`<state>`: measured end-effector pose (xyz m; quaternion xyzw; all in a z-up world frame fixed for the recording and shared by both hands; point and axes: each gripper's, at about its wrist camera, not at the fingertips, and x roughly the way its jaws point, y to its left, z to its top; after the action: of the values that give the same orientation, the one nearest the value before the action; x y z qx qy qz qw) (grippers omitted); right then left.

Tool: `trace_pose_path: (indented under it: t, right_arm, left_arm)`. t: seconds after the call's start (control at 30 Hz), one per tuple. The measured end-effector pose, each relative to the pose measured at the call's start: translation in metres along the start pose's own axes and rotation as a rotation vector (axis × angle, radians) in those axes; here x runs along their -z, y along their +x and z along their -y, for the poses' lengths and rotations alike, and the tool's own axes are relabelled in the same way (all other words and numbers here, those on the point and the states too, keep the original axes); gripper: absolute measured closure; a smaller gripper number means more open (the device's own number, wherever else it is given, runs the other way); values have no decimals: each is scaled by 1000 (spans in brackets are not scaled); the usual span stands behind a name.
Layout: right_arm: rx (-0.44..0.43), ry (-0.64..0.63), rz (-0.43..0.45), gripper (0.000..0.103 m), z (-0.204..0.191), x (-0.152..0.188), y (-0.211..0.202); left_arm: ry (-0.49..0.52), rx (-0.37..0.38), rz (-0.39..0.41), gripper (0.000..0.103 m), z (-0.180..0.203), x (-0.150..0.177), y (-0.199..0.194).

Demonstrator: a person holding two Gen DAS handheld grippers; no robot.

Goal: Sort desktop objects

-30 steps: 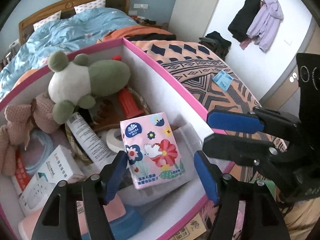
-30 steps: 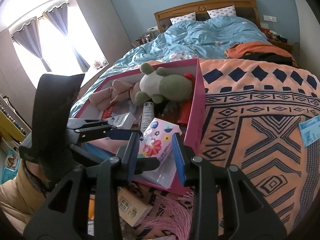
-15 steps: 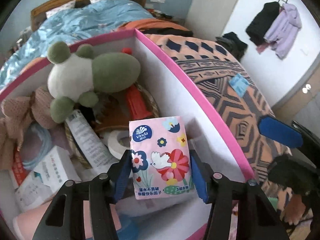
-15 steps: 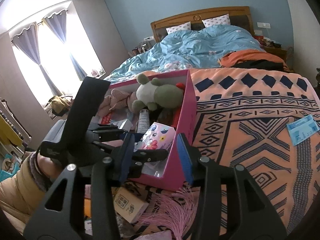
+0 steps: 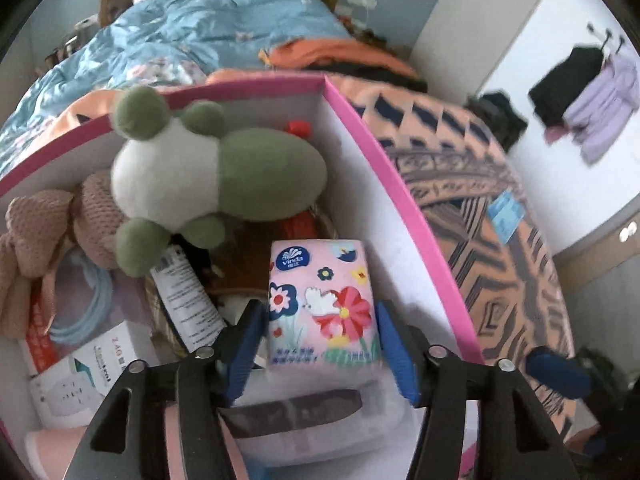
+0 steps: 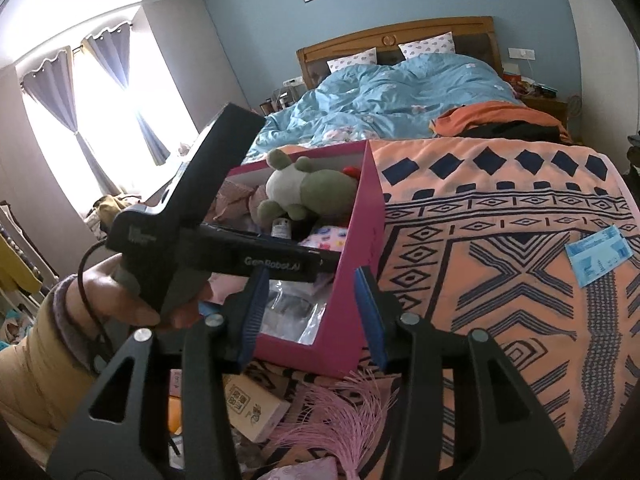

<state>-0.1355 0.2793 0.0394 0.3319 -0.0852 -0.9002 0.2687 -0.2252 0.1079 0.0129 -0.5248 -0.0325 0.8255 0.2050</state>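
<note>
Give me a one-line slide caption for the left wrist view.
Left gripper opening around the floral tissue pack inside the pink box, beside a green plush frog.

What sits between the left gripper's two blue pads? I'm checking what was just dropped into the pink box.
The floral tissue pack lies between the opening left gripper pads, seen in the left wrist view.
</note>
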Motion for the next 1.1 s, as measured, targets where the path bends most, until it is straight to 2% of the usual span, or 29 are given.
trace_pose_path:
  t: [0.07,0.1,0.17,0.43,0.73,0.87,0.97,1.1]
  right_arm:
    - [-3,-6,-14,56,-1,1,5]
    - [-2,-14,-21,56,-3,2,7]
    - [-7,-35,-33,56,-8,3,11]
    - [27,-120,-60,56,-28,1,26]
    - [-50,-128,-35,56,-38,22,-8]
    - [-89,-143,-71,56,-47,42,-15]
    - [-109,-153,-134,56,-54,60,-7]
    - [-102,-147,-225,56,-54,79,15]
  left_arm:
    - [-1,-5,51,32,-2,6,-12]
    - [18,-13,75,28,-2,10,-19]
    - [43,1,92,23,-3,16,-27]
    - [32,59,138,23,-19,28,-44]
    - [203,119,287,21,1,96,-100]
    - [233,147,278,21,3,129,-105]
    - [249,163,221,21,5,152,-94]
    - [186,152,117,21,-4,169,-64]
